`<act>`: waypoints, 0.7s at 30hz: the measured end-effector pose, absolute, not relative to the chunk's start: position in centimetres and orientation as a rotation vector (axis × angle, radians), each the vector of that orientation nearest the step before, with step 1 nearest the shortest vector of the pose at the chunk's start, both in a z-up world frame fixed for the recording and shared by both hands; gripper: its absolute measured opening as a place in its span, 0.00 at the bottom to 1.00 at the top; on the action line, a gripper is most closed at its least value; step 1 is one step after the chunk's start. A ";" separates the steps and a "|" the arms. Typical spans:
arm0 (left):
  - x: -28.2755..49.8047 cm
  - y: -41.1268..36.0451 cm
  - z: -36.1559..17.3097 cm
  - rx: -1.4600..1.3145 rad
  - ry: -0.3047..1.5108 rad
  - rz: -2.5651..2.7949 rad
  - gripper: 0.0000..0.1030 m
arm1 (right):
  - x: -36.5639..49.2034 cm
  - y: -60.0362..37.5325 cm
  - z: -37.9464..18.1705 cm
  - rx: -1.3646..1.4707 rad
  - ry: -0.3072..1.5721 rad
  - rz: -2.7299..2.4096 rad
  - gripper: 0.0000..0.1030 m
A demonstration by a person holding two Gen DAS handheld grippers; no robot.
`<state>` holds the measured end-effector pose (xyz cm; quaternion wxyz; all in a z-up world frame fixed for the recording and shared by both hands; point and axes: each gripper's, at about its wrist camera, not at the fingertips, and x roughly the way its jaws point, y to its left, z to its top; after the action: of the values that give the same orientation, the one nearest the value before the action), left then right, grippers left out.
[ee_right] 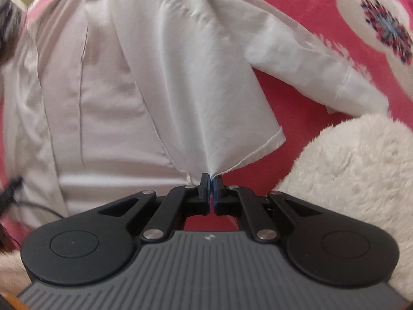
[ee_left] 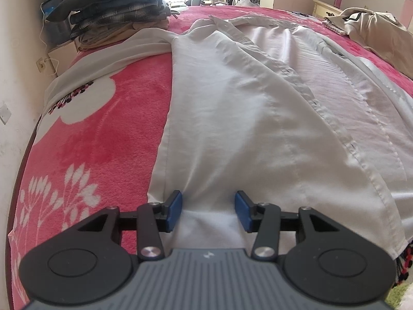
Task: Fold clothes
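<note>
The right gripper [ee_right: 211,188] pinches the hem corner of the white shirt [ee_right: 129,77]; the left gripper [ee_left: 208,210] gapes wide astride the hem. Ahead of both, the shirt sprawls open over the pink blanket [ee_left: 98,134] (folded pile [ee_left: 118,10] beyond). A fold seems underway; next, the left must clamp.

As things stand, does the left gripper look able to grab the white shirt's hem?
Probably yes: the left gripper is open, its blue pads straddling the hem of the white shirt, and nothing lies between them but that cloth.
</note>
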<state>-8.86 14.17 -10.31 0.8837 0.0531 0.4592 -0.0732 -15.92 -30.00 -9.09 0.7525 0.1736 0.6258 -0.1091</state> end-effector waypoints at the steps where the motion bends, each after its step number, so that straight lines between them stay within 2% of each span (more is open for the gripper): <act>1: -8.9 14.1 -10.3 0.112 0.955 -0.153 0.46 | -15.6 -29.7 -9.2 0.339 1.385 -0.229 0.00; 6: -9.0 13.9 -10.4 0.128 0.948 -0.152 0.46 | -14.8 -28.8 -9.1 0.183 1.416 -0.230 0.00; 10: -9.1 13.8 -10.4 0.146 0.945 -0.156 0.46 | -15.4 -28.7 -6.9 0.127 1.363 -0.252 0.03; 17: -8.9 14.0 -9.2 0.166 0.974 -0.132 0.51 | -15.4 -29.8 -1.1 0.226 1.122 -0.189 0.08; 18: -8.9 14.2 -8.6 0.175 0.965 -0.124 0.51 | -14.2 -29.7 -0.5 0.264 1.083 -0.131 0.10; 21: -8.5 14.9 -7.1 0.148 0.938 -0.094 0.54 | -10.4 -29.0 0.9 0.369 0.976 0.036 0.22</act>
<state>-8.52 14.91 -7.05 0.8883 0.0711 0.4515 -0.0452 -10.36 -29.00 0.91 0.8668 0.1763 0.4661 0.0173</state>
